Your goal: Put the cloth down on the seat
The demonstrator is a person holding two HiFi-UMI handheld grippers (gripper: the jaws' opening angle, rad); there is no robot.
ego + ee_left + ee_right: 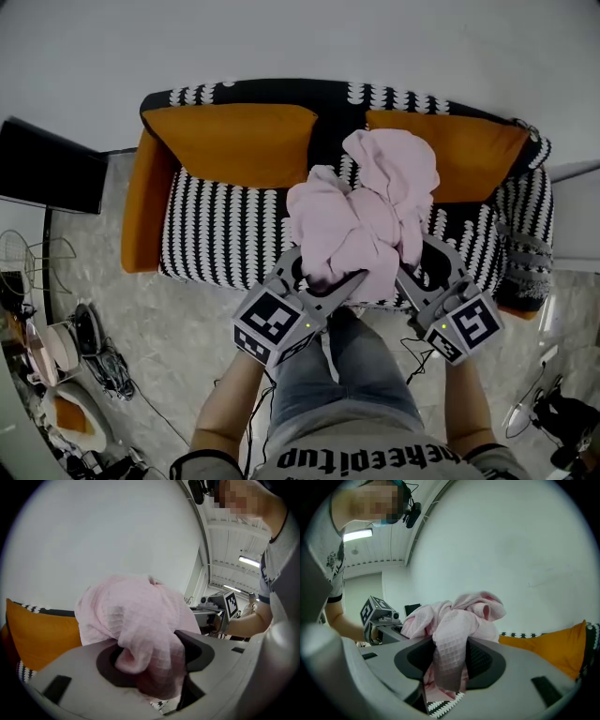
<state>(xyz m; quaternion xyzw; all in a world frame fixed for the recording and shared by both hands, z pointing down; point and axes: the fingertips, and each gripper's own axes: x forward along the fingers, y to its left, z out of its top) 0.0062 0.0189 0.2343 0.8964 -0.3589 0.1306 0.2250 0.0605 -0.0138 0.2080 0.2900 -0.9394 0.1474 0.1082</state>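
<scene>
A crumpled pale pink cloth [370,211] hangs bunched between both grippers above the sofa seat [220,234], which is black with white scallops. My left gripper [323,277] is shut on the cloth's left part [140,630], and the fabric fills its jaws. My right gripper [405,272] is shut on a waffle-textured fold of the cloth [450,656] that droops down through its jaws. The rest of the cloth rises in a heap above both grippers and hides their fingertips in the head view.
Two orange cushions [230,141] [450,150] lean on the sofa back, and an orange armrest [141,202] is at the left. A dark monitor [52,169], wire frames and clutter [66,356] sit on the floor at the left. A white wall [93,536] stands behind the sofa.
</scene>
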